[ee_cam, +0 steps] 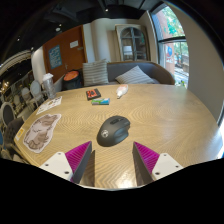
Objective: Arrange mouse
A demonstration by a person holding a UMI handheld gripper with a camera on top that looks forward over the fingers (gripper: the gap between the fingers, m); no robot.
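Tool (111, 158) fingers gape wide, gripping nothing. Just ahead, the mouse (113, 129) rests on the bench (170, 115), lined up for grasping.

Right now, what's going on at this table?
A hand-held gripper hovers over a round wooden table with its fingers open and nothing between them. A dark computer mouse sits on the table just ahead of the fingers, untouched. A patterned placemat lies off to one side, and a few small items rest farther back.
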